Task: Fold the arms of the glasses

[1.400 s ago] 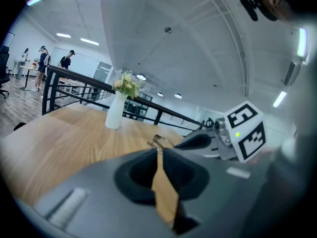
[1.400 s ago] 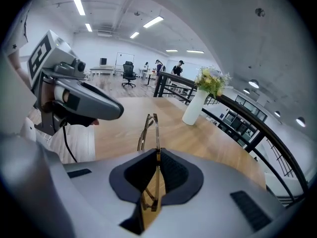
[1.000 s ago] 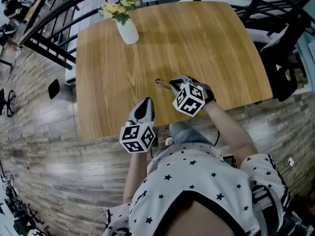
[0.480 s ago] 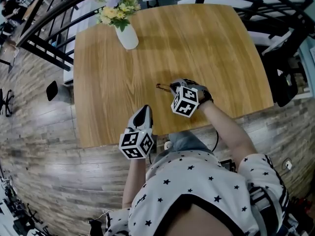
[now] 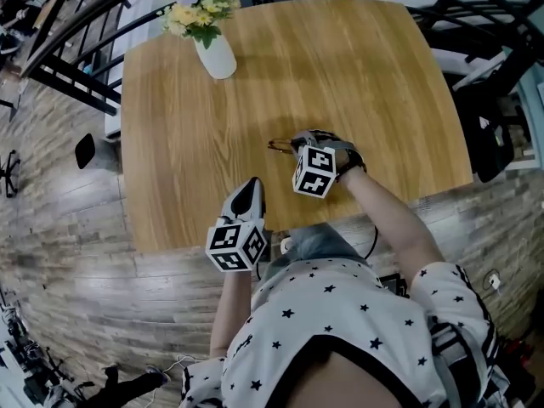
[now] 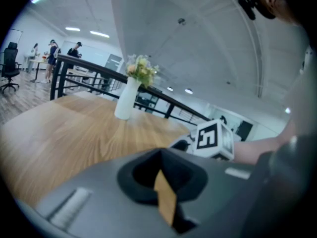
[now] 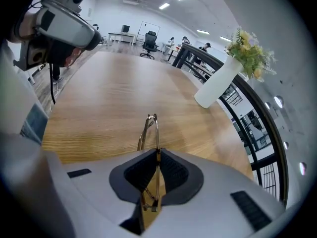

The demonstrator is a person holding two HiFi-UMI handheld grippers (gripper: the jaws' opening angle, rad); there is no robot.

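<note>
Evidently light and easily bent, the gold wire glasses [image 7: 150, 125] sit clamped edge-on in the right gripper [image 7: 156, 157] low over the table [image 7: 99, 98], so the left gripper [image 6: 159, 157], jaws together and empty, should push an arm gently near its hinge.

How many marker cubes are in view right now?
2. One cube sits on the left tongs at the table's near edge; the other cube on the right tongs, shut on the glasses.
</note>
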